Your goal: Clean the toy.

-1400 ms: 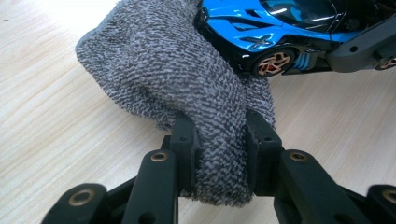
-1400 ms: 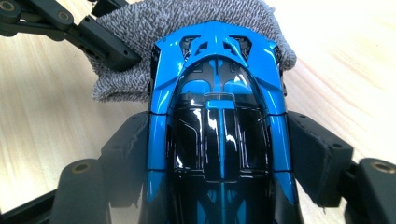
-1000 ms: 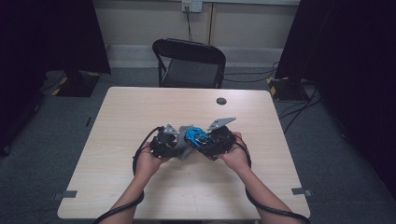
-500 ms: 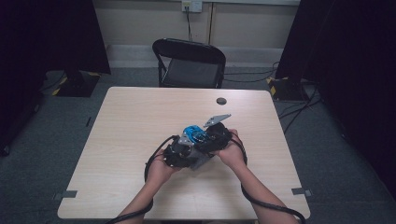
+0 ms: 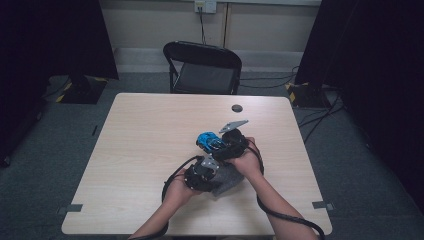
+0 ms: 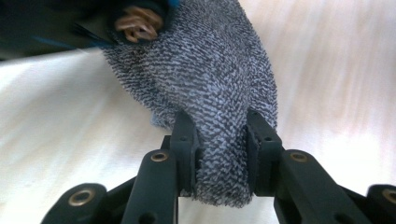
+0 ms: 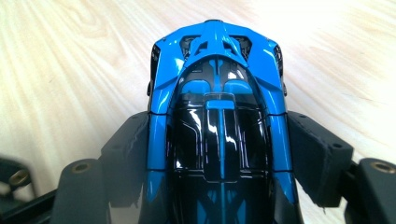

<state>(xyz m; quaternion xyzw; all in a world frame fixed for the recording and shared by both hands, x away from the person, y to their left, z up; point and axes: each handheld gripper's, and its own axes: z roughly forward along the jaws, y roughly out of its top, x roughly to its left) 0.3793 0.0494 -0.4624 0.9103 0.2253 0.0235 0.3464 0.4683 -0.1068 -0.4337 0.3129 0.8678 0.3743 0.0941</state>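
The glossy blue-and-black toy car (image 7: pixel 217 126) sits clamped by its flanks in the right gripper (image 5: pixel 220 146), long axis along the jaws, rear cut off below. The left gripper (image 6: pixel 219 149) pinches a grey knitted cloth (image 6: pixel 210 84), its far end hidden. Both lie right of centre on the pale wooden table (image 5: pixel 140 150), edges well clear.

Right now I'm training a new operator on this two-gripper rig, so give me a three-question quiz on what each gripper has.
1. What does the right gripper hold?
2. True or false: the left gripper is clamped on a grey knitted cloth.
3. In the high view, the small dark disc lies on the table: A) beyond the toy car, toward the chair; B) under the hands; C) on the floor.

Key: 1. a blue and black toy car; 2. true; 3. A
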